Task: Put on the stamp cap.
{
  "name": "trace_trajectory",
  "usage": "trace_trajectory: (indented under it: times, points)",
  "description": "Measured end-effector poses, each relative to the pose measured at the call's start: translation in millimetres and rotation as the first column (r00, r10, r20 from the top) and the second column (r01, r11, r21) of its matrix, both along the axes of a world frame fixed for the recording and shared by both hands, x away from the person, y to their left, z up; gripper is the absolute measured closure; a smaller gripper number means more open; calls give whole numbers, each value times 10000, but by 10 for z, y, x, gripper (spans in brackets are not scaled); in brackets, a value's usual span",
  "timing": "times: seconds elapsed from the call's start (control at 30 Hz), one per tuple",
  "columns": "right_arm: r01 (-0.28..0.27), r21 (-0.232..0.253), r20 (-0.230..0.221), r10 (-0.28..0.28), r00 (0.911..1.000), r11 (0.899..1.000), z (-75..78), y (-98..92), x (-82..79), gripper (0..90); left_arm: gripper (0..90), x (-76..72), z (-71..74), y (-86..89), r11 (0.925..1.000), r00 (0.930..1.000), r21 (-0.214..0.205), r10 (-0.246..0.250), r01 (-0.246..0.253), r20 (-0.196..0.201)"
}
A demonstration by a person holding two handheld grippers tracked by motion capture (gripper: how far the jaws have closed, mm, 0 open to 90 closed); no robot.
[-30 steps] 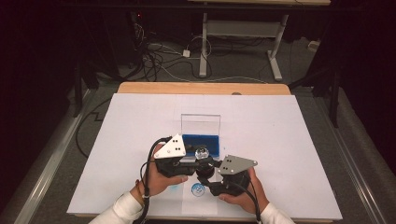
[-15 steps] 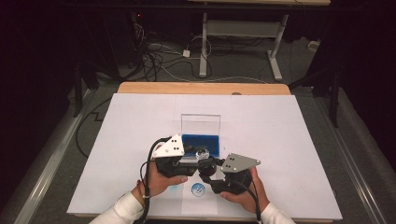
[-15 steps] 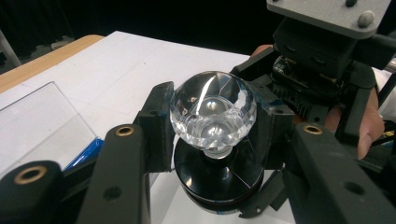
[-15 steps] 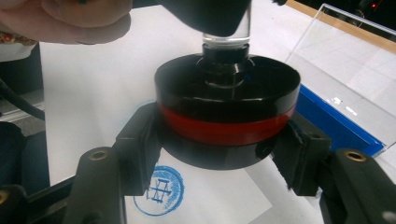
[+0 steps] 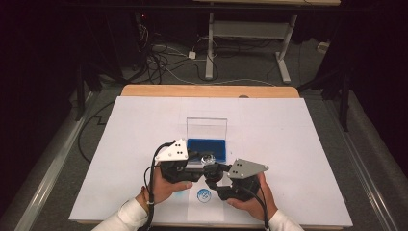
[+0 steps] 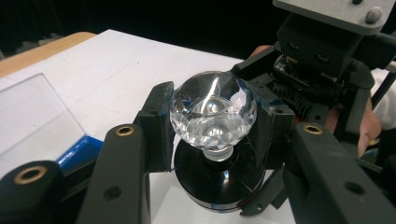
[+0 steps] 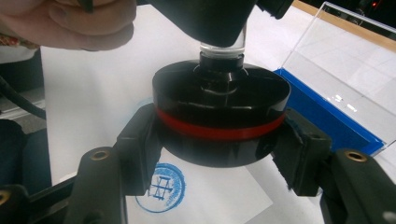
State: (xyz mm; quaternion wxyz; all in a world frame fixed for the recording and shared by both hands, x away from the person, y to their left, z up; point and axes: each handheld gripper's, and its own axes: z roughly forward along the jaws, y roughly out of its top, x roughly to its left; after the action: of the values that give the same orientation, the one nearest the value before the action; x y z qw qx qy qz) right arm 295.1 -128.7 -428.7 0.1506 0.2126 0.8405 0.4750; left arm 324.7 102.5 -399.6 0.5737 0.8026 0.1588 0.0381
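A stamp with a clear faceted crystal knob point(image 6: 213, 109) and a round black base point(image 7: 219, 93) ringed by a red band hangs just above the paper, upright. My left gripper point(image 6: 212, 122) is shut on the crystal knob, one pad on each side. My right gripper point(image 7: 219, 140) is shut on the black base at the red band. In the high view both grippers point(image 5: 204, 164) point(image 5: 212, 176) meet near the table's front edge, with the knob point(image 5: 208, 159) between them. A round blue stamp print point(image 7: 161, 189) point(image 5: 205, 195) lies on the white paper below the base.
A blue ink pad point(image 5: 207, 147) in a case with an upright clear lid point(image 5: 207, 128) stands just behind the grippers. The white table cover point(image 5: 288, 134) reaches to a wooden far edge point(image 5: 207, 90). Cables and desk legs lie on the floor beyond.
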Motion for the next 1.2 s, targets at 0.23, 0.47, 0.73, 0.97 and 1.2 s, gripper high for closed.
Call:
trace_trajectory:
  times: [0.23,0.47,0.73,0.97,1.2]
  points:
    - [116,-6,-31,-116,9999,9999,18,-13,-11,389,544,26,-61,19,9988,9989,-488,-63,40,-473]
    - [171,-145,-30,-171,9998,9997,25,-12,-25,390,544,26,-92,14,9979,9971,-644,-137,89,-747]
    - [180,-412,21,-179,9998,9990,21,6,-40,389,543,-3,-94,-22,9990,9976,-437,-119,89,-680]
    - [40,-277,91,-37,10000,9996,1,10,-33,387,542,-66,-8,-53,9996,10000,279,74,-73,-14]
    - [106,-380,374,-92,9993,9992,-30,19,-48,384,543,-94,17,-65,9973,9995,730,89,-111,310]
